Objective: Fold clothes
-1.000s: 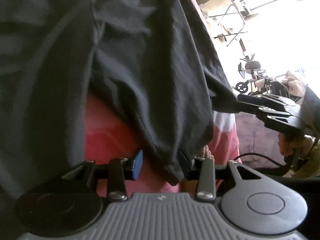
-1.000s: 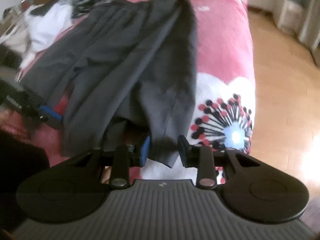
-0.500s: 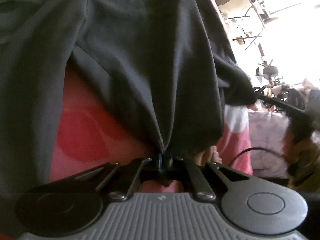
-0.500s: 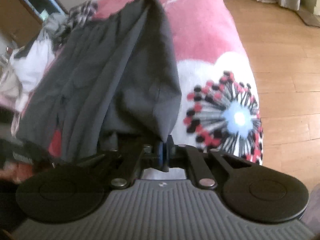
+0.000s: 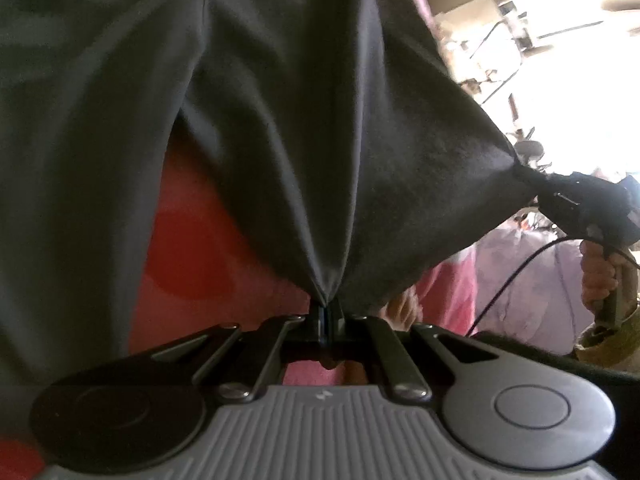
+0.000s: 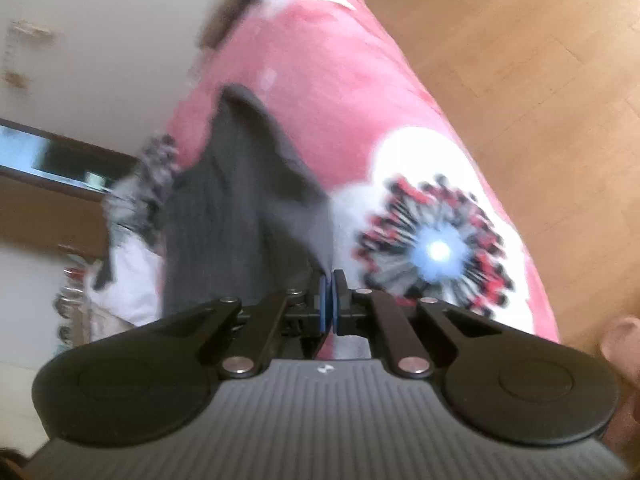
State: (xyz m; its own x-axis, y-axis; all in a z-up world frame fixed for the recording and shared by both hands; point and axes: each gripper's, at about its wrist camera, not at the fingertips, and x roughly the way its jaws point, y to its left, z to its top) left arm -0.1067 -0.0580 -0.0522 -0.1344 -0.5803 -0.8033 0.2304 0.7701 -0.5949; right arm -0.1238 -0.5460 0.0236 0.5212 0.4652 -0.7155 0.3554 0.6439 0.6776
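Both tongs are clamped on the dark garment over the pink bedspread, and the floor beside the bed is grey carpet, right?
Not quite. The floor is wooden boards, as the right wrist view shows. Otherwise yes: left tongs and right tongs both pinch the dark garment over the pink bedspread.

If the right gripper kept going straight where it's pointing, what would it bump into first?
Probably the dark garment it already pinches; the right gripper is shut on its edge. Beyond that lies the pink blanket, though depth is hard to judge.

The dark grey cloth garment lies along the left side of the pink flower-patterned bed cover, with the crumpled white and patterned clothes left of it, at the cover's left edge.
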